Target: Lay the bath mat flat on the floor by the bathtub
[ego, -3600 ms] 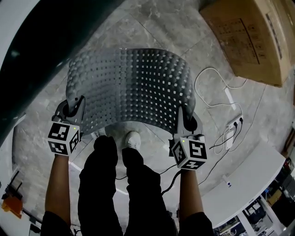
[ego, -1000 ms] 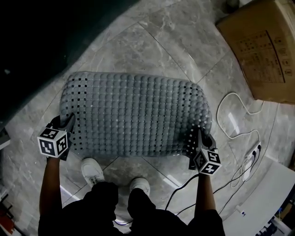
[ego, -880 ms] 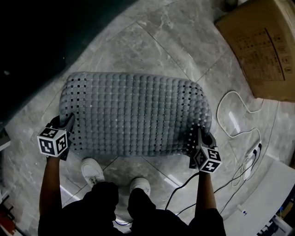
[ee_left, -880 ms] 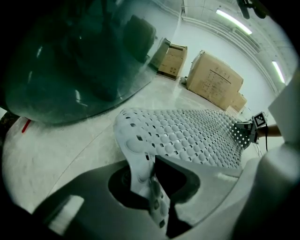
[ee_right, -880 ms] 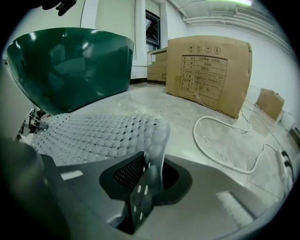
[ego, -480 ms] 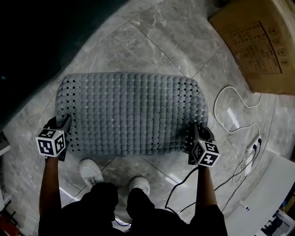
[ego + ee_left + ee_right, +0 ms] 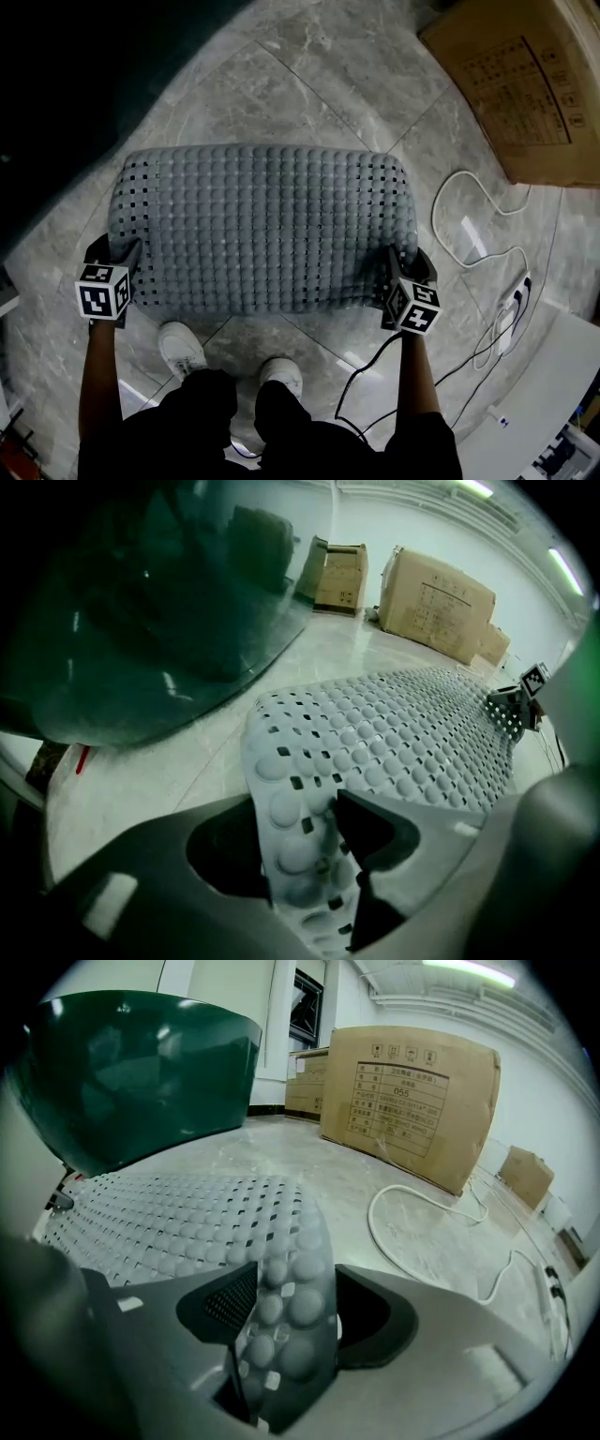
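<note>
The head view looks steeply down from above the person onto the bath mat and floor. Each gripper view rides close behind its own fingers, low, facing along the mat past the fingertips. All three share the mat, bathtub and cardboard box.

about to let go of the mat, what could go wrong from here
The right tongs have just been opening, but the mat has a raised corner between them: pulling away may drag or fold it. The left tongs grip the other corner, so that end isn't flat. The white cable nearby could snag.
</note>
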Demonstrator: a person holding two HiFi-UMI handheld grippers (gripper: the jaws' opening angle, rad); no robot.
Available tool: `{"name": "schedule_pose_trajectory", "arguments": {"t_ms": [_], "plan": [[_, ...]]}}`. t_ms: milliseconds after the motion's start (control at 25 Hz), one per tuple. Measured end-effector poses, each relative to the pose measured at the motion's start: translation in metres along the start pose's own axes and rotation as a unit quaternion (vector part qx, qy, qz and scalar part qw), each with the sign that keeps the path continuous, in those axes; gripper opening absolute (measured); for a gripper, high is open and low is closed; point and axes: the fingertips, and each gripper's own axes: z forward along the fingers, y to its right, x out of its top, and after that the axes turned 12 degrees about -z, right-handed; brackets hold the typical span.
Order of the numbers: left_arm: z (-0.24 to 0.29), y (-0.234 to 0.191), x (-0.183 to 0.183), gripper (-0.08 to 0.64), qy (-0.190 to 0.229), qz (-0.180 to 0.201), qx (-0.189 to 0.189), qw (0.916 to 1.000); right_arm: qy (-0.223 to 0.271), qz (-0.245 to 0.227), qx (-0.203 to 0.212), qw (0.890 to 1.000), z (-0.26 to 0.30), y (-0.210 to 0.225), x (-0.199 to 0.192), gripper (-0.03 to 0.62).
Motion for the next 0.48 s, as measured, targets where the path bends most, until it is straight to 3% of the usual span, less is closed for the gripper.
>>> {"name": "schedule_pose_trajectory", "arguments": {"t_ms": [120,480], "plan": [[-0.0005,-0.0029,-0.0011,0.242,0.001,0.001,0.007,1.0000,-0.001,-0.002,-0.003,1.000,0.0006,0.0021,-0.0045,0.322],[-0.0066,-0.0109,0.0031,0.313,0.009,0.021,0.036,0.9991,0.003,-0.007,-0.028,1.000,-0.0063,0.0090,-0.0092,0.382]]}}
